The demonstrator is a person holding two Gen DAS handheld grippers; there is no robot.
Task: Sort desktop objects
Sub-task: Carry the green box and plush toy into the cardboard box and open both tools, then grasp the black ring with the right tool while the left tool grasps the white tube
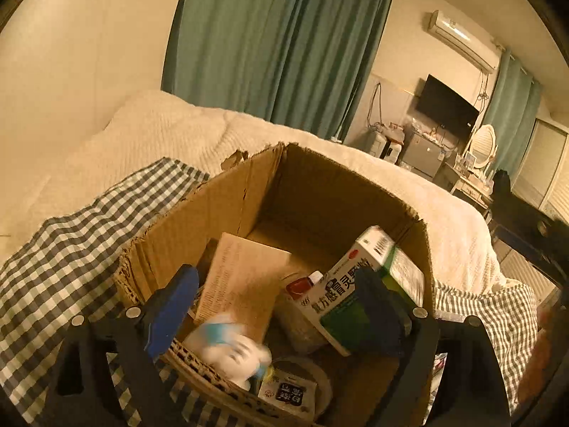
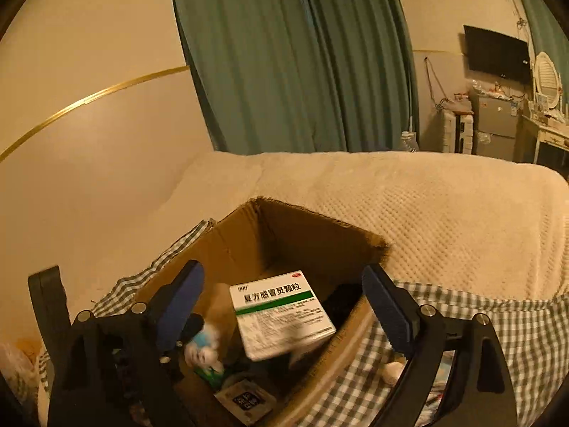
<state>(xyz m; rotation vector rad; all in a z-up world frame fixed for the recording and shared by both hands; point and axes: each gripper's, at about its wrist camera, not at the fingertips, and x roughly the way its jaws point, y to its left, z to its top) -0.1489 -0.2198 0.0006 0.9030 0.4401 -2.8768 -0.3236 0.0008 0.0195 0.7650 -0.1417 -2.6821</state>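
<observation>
An open cardboard box [image 1: 227, 199] stands on a checked cloth by the bed; it also shows in the right wrist view [image 2: 295, 227]. Inside lie a white-and-green medicine box [image 1: 341, 291] [image 2: 281, 313], a brown card [image 1: 242, 277], a small red bottle [image 1: 302, 283], a blurred white-and-blue toy [image 1: 231, 345] [image 2: 202, 348] and a small dark packet [image 1: 288, 393] [image 2: 245, 400]. My left gripper [image 1: 274, 306] is open and empty over the box. My right gripper [image 2: 284, 306] is open and empty, its fingers astride the medicine box without touching it.
The checked cloth [image 1: 64, 259] [image 2: 498, 323] covers the surface under the box. A cream blanket [image 1: 170, 131] [image 2: 409, 206] covers the bed behind. Green curtains [image 1: 277, 46], a wall TV [image 1: 446, 105] and a dresser stand farther back.
</observation>
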